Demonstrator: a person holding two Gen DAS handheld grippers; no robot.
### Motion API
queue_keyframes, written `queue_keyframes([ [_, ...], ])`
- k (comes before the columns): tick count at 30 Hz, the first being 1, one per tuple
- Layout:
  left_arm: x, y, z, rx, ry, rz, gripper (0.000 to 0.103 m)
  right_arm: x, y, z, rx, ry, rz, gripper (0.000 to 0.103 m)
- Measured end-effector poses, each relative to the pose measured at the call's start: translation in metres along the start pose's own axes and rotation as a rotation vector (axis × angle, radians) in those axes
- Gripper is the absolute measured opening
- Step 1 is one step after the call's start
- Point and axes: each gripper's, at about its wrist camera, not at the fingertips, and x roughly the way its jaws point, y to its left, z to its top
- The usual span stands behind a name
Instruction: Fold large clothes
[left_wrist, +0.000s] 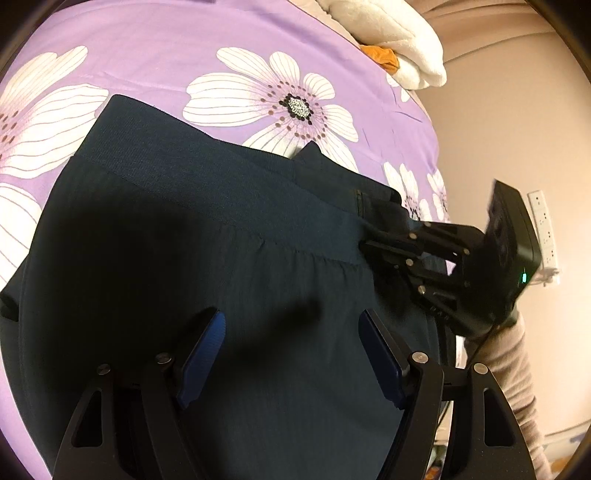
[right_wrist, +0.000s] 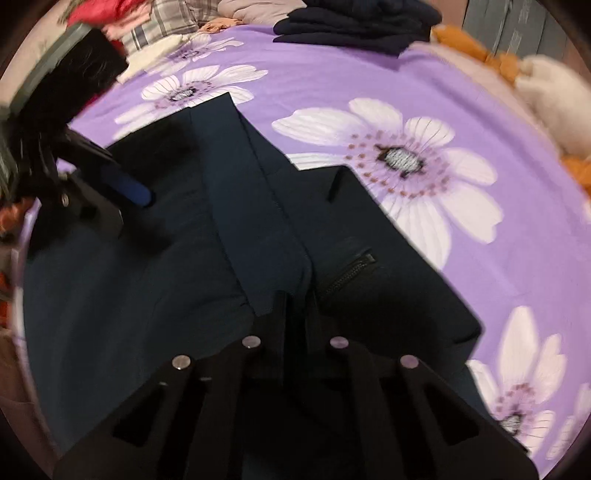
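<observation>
Trousers (left_wrist: 184, 240) lie on the bed (left_wrist: 155, 48), waistband to the far side. The right gripper (right_wrist: 295, 295) pinches their right edge with closed jaws; the left gripper (left_wrist: 291, 354) hovers directly above the cloth, its jaws wide open and empty.

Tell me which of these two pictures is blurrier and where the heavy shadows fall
The right wrist view is blurrier, smearing the left gripper and the clothes pile. The left wrist view is sharper, with a deep shadow across the dark trousers and warm, dim light on the floral bedsheet.
</observation>
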Motion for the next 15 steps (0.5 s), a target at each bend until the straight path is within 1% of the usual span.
queue_keyframes([
  [2, 0.0, -0.003, 0.002, 0.004, -0.018, 0.012, 0.073, -0.004, 0.006, 0.003, -0.033, -0.018, -0.097, 0.006],
  [4, 0.0, -0.005, 0.009, -0.006, -0.048, 0.031, 0.073, -0.006, 0.004, 0.008, -0.039, -0.039, -0.188, 0.005],
  [6, 0.003, -0.003, 0.016, -0.02, -0.061, 0.017, 0.073, -0.003, -0.002, 0.014, -0.022, -0.053, -0.235, 0.005],
  [8, 0.007, 0.002, 0.023, -0.027, -0.078, 0.048, 0.073, 0.01, -0.01, 0.016, 0.018, -0.029, -0.237, 0.005],
  [9, 0.009, 0.007, 0.026, -0.037, -0.088, 0.058, 0.073, 0.017, -0.012, 0.016, 0.029, -0.022, -0.253, 0.005],
  [11, 0.011, 0.013, 0.029, -0.062, -0.096, 0.036, 0.073, 0.027, -0.016, 0.013, 0.071, -0.014, -0.247, 0.005],
  [12, 0.01, 0.015, 0.03, -0.074, -0.102, 0.026, 0.073, 0.026, -0.019, 0.01, 0.094, -0.033, -0.239, 0.006],
  [14, 0.006, 0.013, 0.032, -0.073, -0.117, 0.038, 0.073, 0.016, -0.025, 0.007, 0.148, -0.08, -0.233, 0.006],
  [15, 0.002, 0.012, 0.032, -0.07, -0.127, 0.054, 0.073, 0.007, -0.031, 0.006, 0.195, -0.11, -0.224, 0.01],
])
